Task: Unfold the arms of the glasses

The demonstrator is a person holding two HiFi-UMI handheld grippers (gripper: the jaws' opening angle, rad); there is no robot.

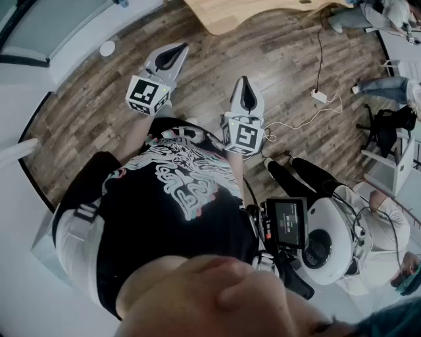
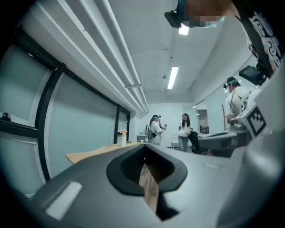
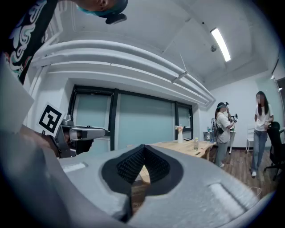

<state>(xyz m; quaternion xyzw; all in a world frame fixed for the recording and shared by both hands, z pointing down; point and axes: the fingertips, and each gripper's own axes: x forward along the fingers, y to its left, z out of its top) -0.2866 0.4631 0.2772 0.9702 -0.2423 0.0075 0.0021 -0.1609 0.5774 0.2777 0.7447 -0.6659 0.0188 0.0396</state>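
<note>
No glasses show in any view. My left gripper (image 1: 181, 47) is held out in front of the person's chest, over the wooden floor (image 1: 85, 112). Its jaws meet at the tip with nothing between them. My right gripper (image 1: 245, 80) is beside it to the right, also shut and holding nothing. In the left gripper view the left gripper (image 2: 144, 149) points across the room at a wooden table (image 2: 95, 152). The right gripper (image 3: 142, 148) in its own view aims at the same table (image 3: 180, 146), and the left gripper (image 3: 82, 132) appears at its left.
A light wooden table (image 1: 243, 13) stands ahead, at the top of the head view. A power strip (image 1: 320, 97) and cables lie on the floor to the right. A black chair (image 1: 385, 128) and a seated person in white (image 1: 371, 224) are at the right. Two people (image 3: 221, 129) stand far off.
</note>
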